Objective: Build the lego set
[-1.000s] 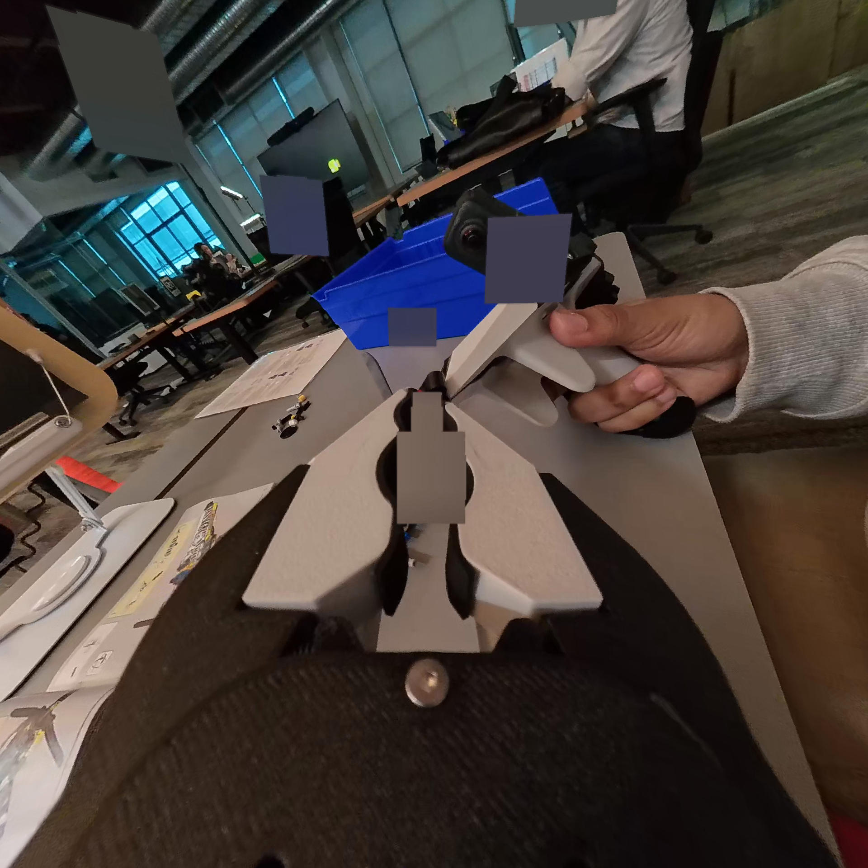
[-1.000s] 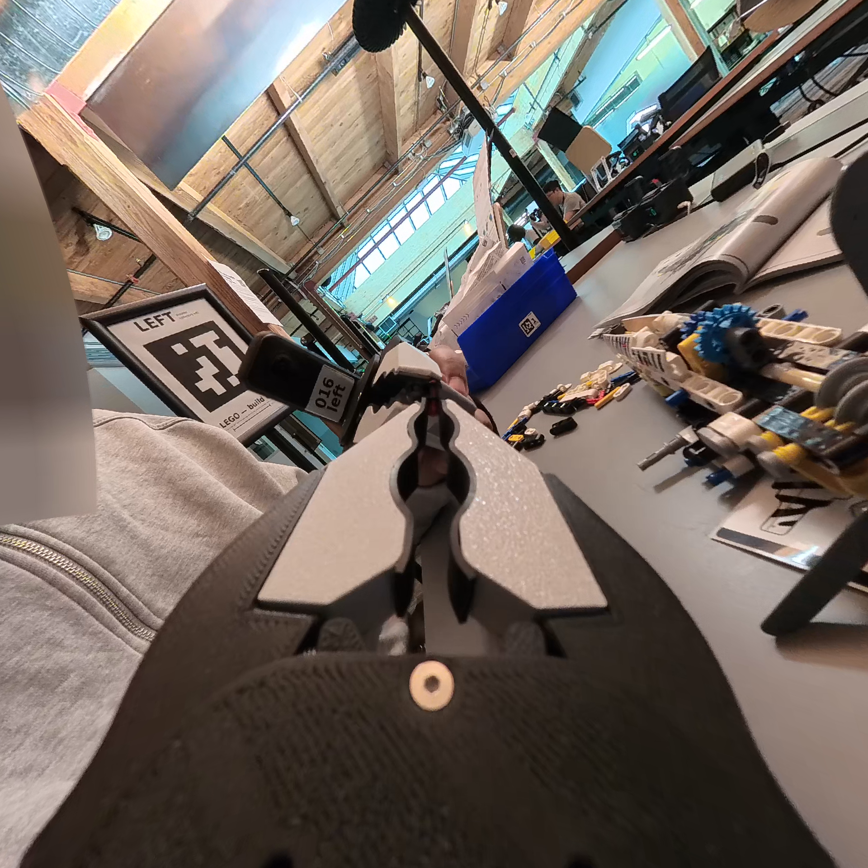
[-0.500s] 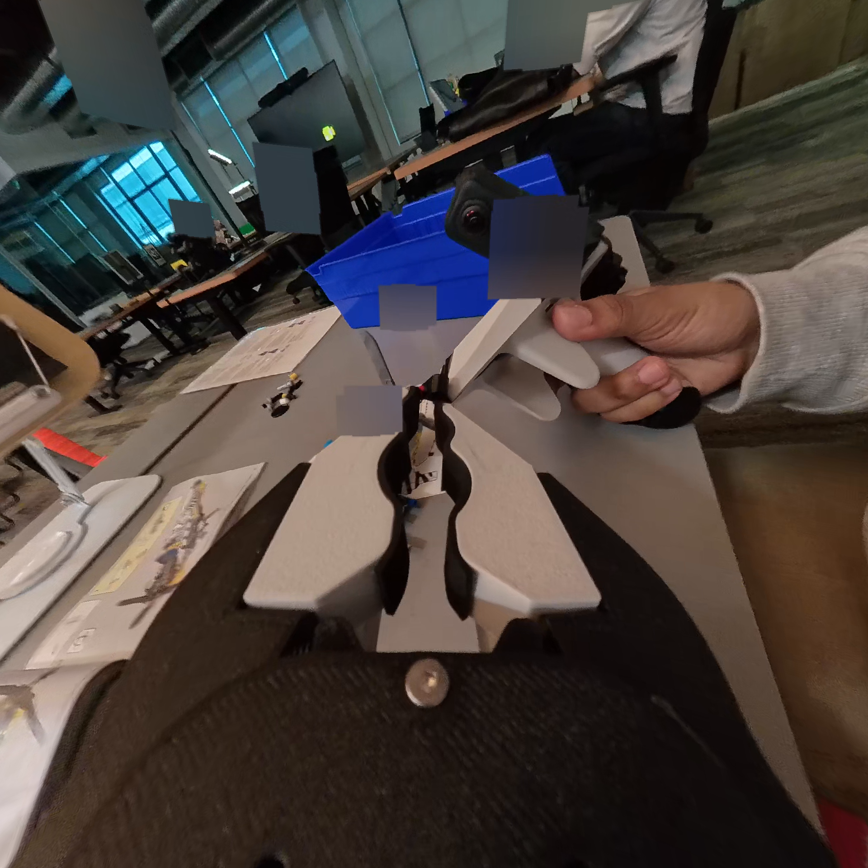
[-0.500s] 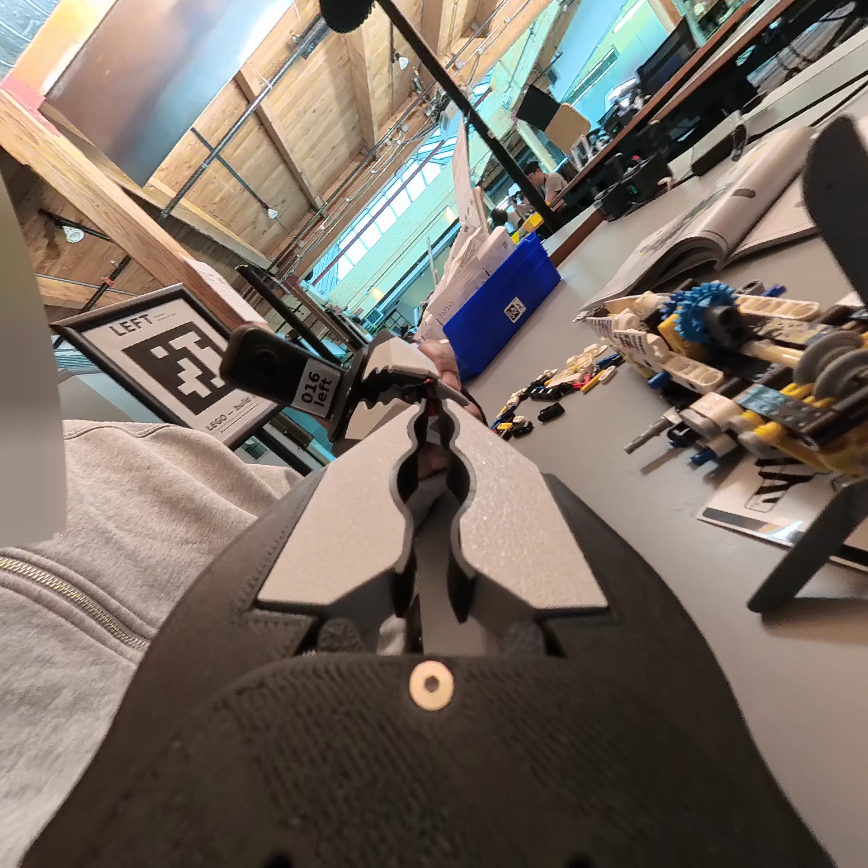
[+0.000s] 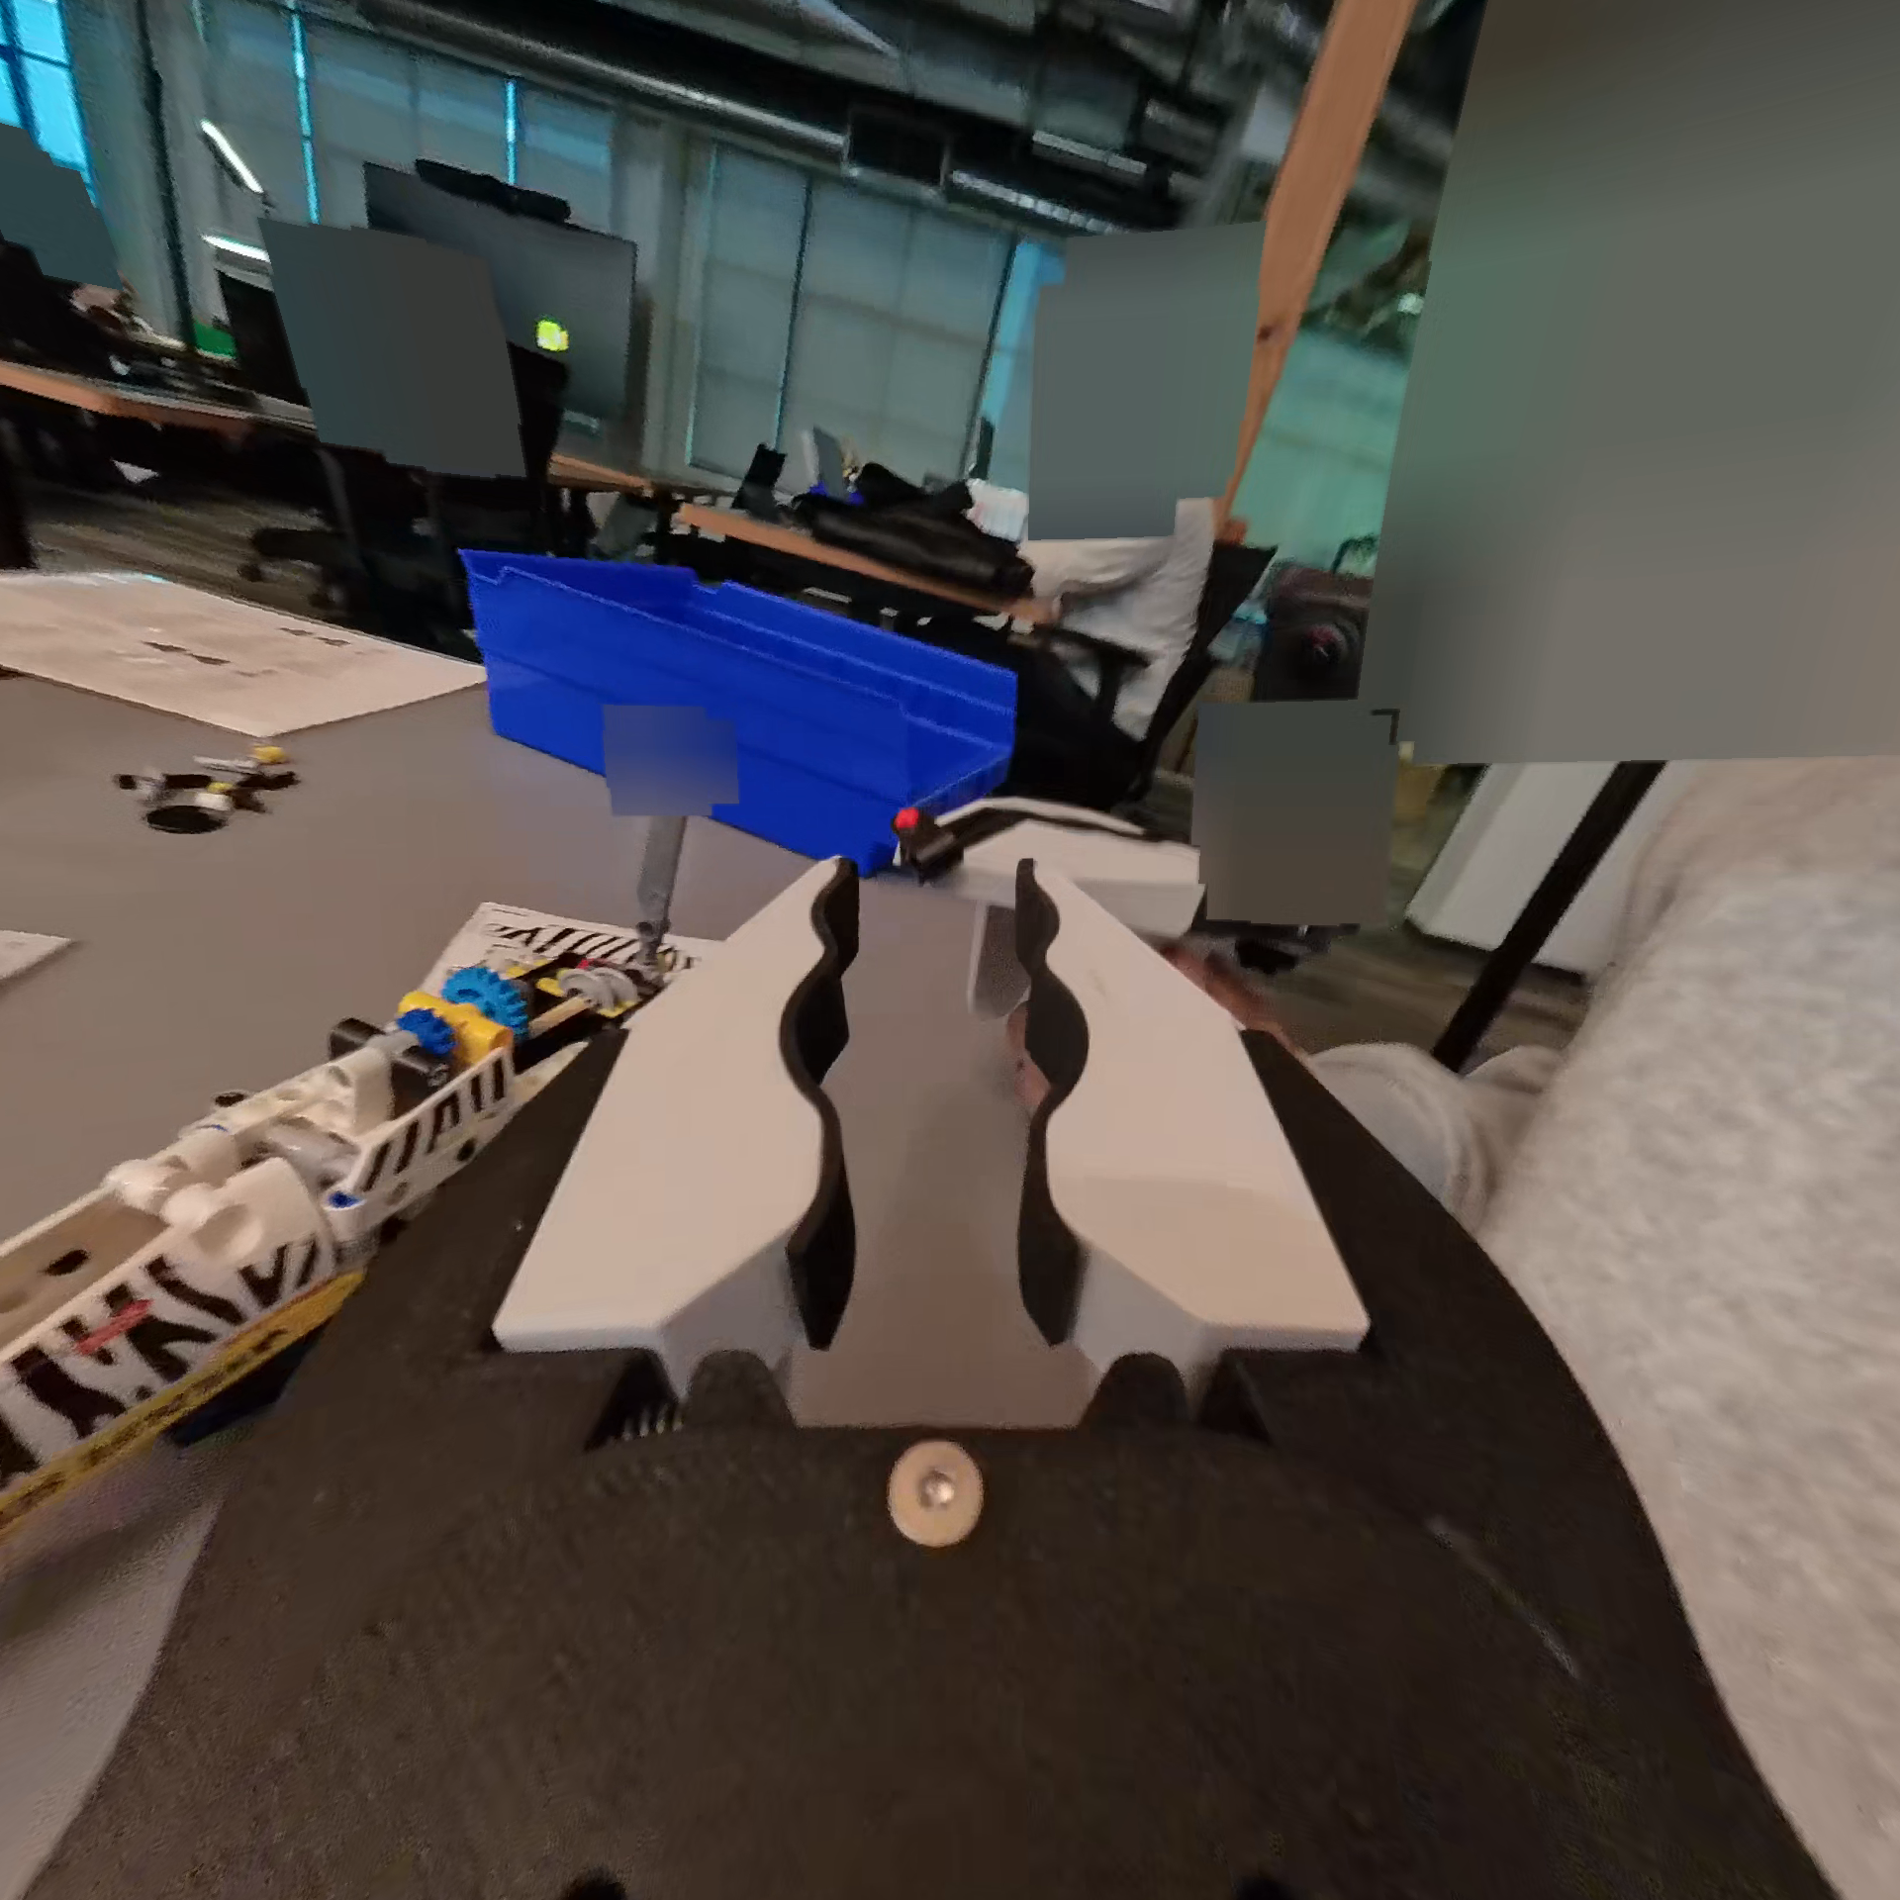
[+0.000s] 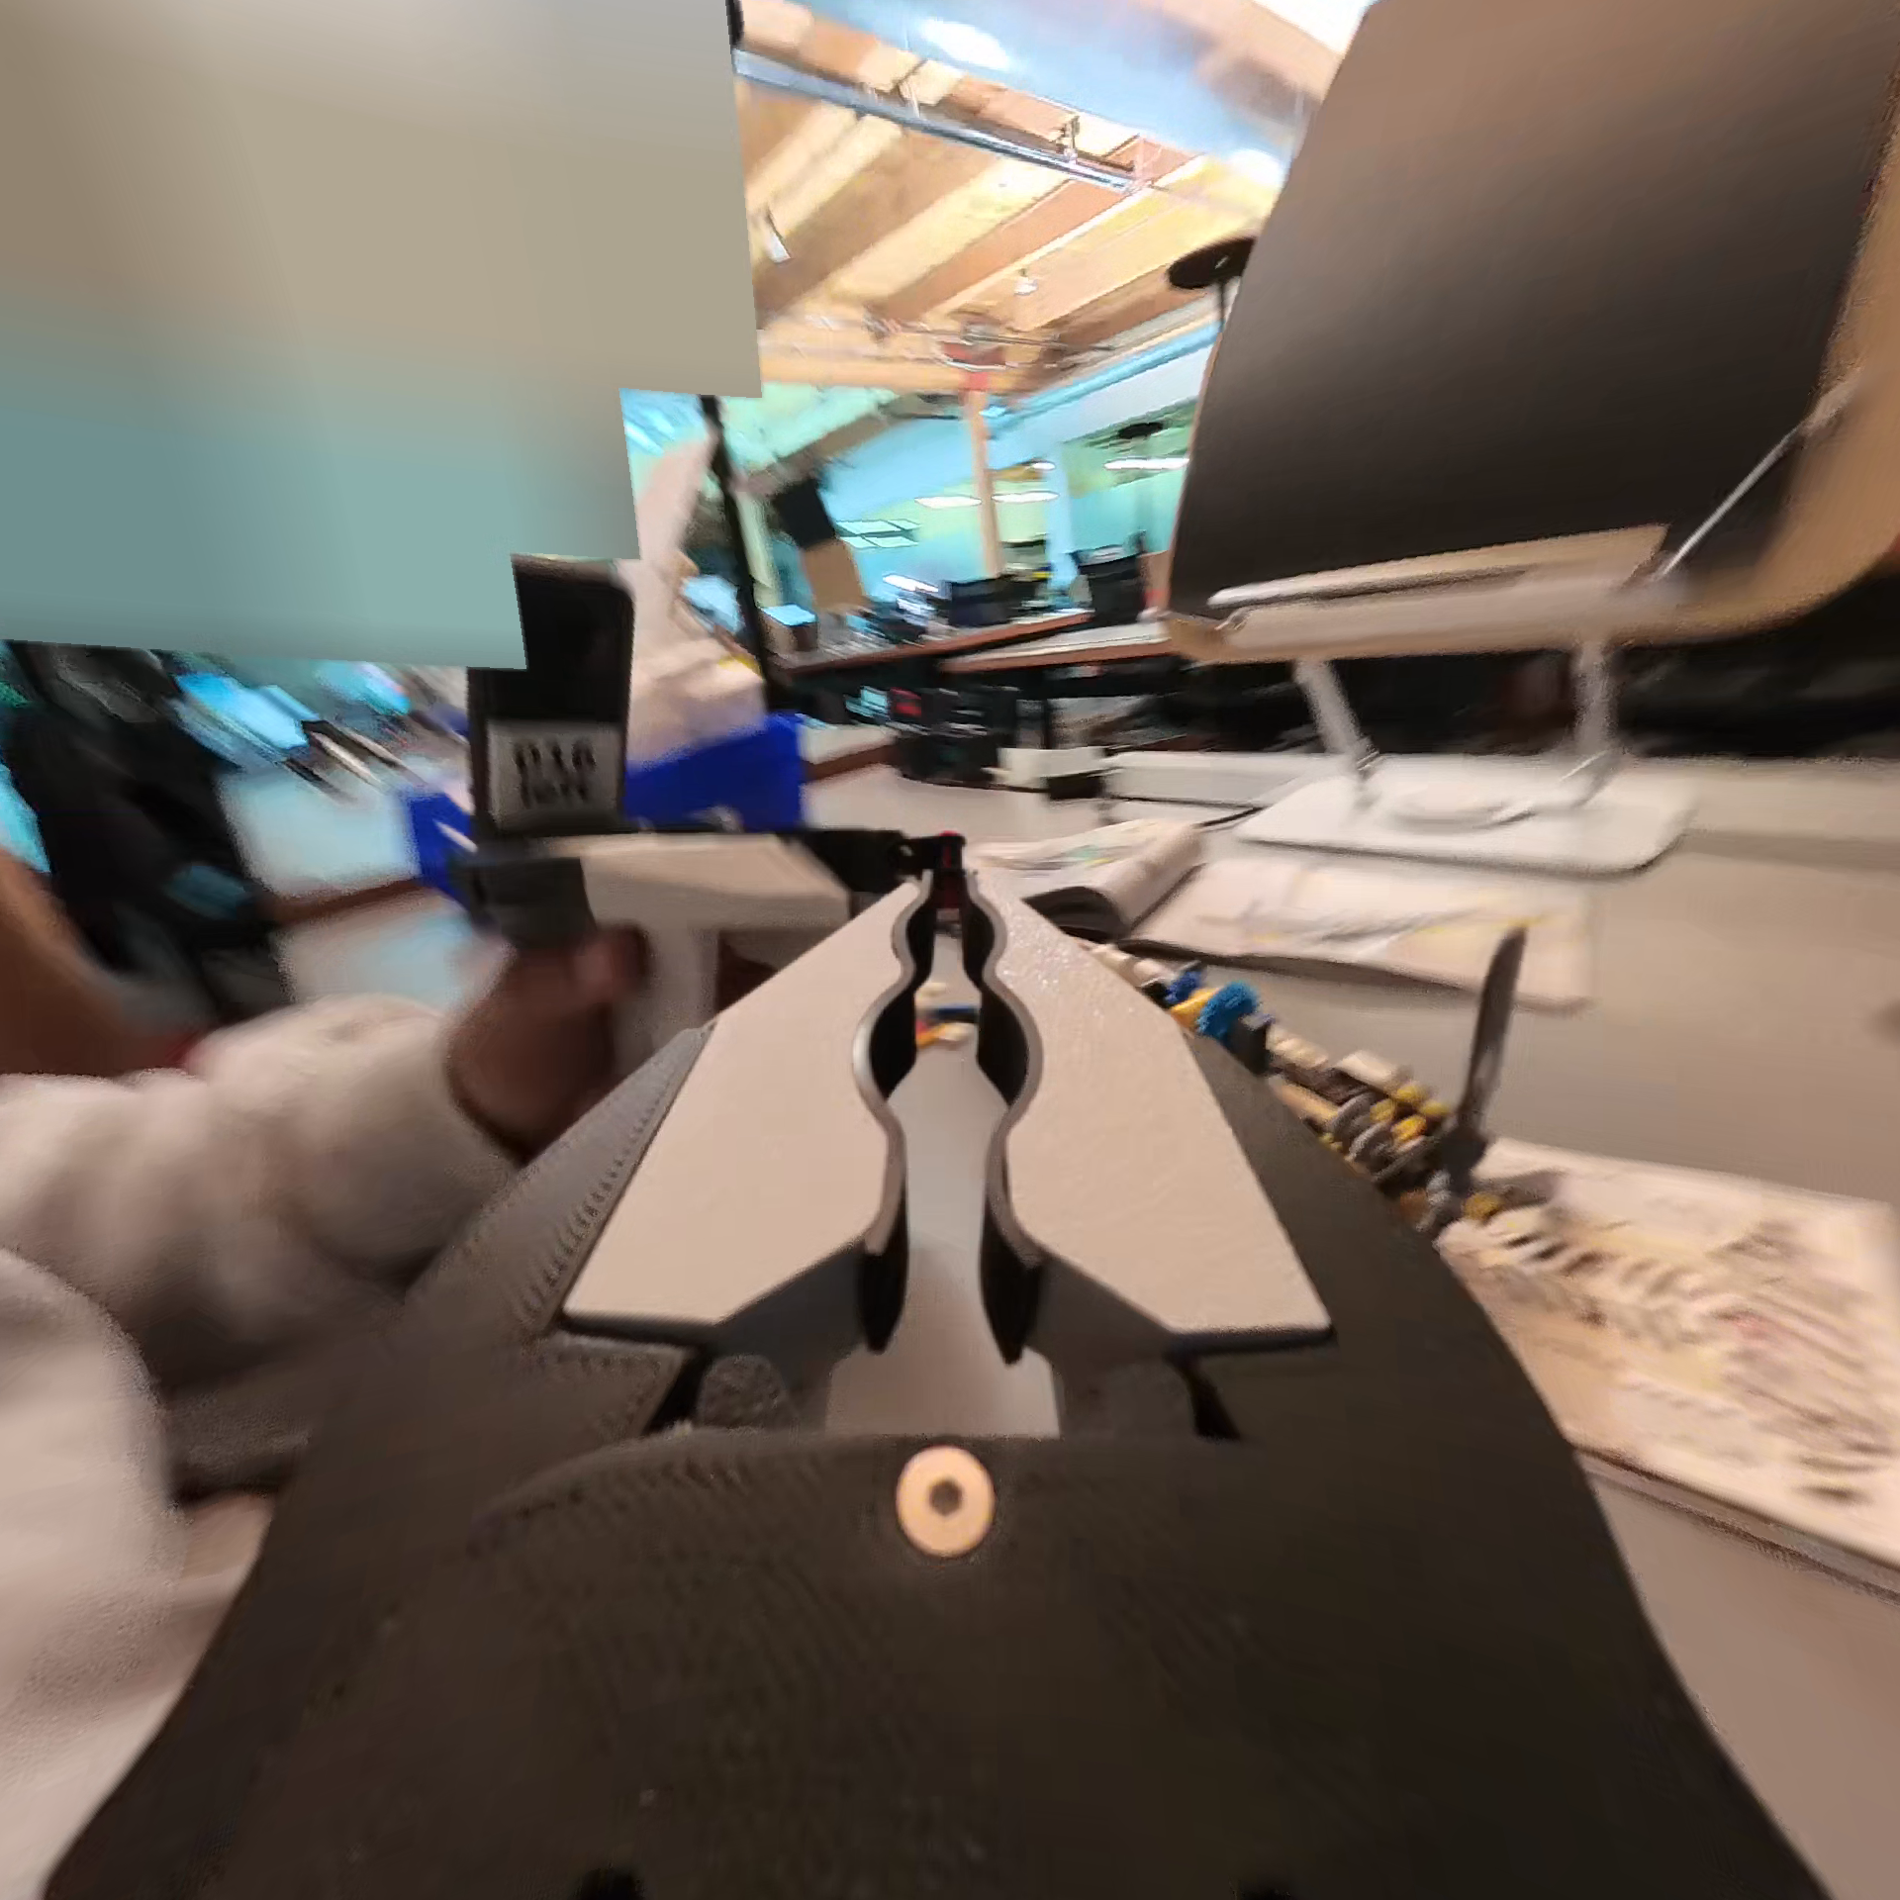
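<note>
At lower left of the left wrist view I have the lego model (image 5: 257, 1182), a long zebra-striped body with blue gears on top, lying on the bench (image 5: 339, 874) just beside my left gripper (image 5: 936, 874). I judge it light but fragile: stiff beams, pins that pop under side load, so I would take it across the striped hull, never by the gears. At centre my left jaws stand released with nothing between them. Past them a blue bin (image 5: 740, 689) sits at mid frame. At upper right of centre the right gripper (image 5: 930, 838) comes in, its jaws clenched on a small black piece with a red tip (image 5: 910, 823). In the blurred right wrist view that piece (image 6: 946, 874) sits at the jaw tips, centre frame, slippery and easily dropped, I think
</note>
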The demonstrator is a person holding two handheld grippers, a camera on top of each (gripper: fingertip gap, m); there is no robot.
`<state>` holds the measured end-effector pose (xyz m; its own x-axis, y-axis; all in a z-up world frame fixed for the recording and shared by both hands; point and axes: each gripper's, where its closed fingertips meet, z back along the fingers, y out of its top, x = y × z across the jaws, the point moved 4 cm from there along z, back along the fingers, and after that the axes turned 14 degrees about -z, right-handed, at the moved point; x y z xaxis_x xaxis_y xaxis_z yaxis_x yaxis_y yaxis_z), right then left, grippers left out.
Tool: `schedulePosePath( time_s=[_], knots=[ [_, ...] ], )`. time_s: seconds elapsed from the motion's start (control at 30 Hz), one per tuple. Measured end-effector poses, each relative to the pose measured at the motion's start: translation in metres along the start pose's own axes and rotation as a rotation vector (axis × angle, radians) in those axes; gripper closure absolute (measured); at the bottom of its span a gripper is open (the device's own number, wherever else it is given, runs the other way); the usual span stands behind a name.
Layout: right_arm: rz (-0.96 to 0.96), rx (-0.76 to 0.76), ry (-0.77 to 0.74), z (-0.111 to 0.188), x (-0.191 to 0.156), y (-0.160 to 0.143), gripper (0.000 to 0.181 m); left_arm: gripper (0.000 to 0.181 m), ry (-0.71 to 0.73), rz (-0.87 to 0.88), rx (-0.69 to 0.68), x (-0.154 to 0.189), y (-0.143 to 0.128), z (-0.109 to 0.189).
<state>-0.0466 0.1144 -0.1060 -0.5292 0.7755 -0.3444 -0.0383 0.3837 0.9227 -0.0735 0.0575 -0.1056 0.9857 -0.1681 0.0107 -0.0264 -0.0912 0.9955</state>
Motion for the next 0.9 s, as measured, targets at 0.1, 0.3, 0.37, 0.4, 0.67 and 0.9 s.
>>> schedulePosePath(
  time_s=[0.1, 0.3, 0.37, 0.4, 0.67, 0.9],
  knots=[
    [0.225, 0.008, -0.078, -0.004, -0.009, -0.006, 0.180, 0.168, -0.022, 0.069, 0.043, -0.001, 0.003, 0.001],
    [0.296, 0.032, -0.103, -0.003, -0.012, -0.006, 0.180, 0.171, -0.029, 0.078, 0.041, -0.002, 0.002, 0.002],
    [0.302, 0.036, -0.103, -0.003, -0.012, -0.006, 0.180, 0.169, -0.028, 0.072, 0.039, -0.003, 0.002, 0.003],
    [0.313, 0.040, -0.108, -0.003, -0.013, -0.006, 0.180, 0.168, -0.028, 0.075, 0.039, -0.003, 0.002, 0.003],
    [0.399, 0.075, -0.146, -0.002, -0.015, -0.005, 0.180, 0.165, -0.052, 0.090, 0.045, -0.005, 0.001, 0.005],
    [0.373, 0.087, -0.153, -0.002, -0.012, -0.003, 0.180, 0.171, -0.069, 0.089, 0.052, -0.004, 0.002, 0.006]
  ],
)
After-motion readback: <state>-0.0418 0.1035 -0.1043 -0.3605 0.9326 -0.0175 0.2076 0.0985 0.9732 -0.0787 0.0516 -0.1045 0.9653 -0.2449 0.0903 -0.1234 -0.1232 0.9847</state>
